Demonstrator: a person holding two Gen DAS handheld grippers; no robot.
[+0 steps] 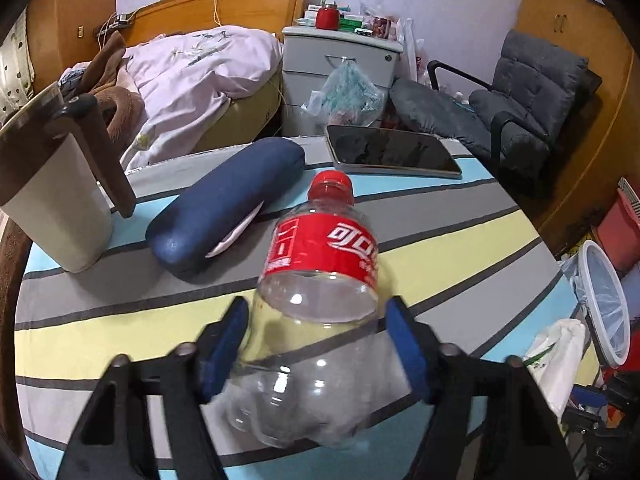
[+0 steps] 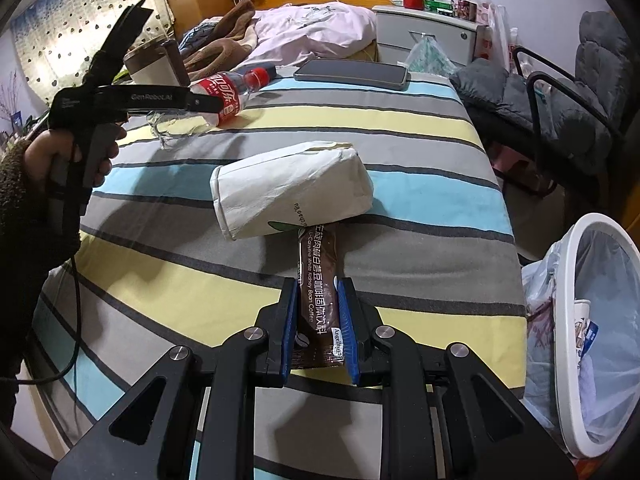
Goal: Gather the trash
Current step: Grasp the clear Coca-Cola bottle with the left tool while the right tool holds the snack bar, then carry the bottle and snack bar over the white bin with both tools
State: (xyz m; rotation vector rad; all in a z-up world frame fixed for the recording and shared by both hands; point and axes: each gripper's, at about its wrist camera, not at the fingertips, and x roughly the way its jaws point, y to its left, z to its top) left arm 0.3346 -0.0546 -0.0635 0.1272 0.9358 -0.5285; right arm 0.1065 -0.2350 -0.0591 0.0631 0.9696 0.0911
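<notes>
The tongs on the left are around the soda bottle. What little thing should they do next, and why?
Probably squeeze shut on the bottle. The left tongs have a blue pad on each side of its clear body, and the bottle is lying on the striped cloth, not yet lifted. The right tongs already pinch a coffee packet, and the bin waits beside the table.
</notes>
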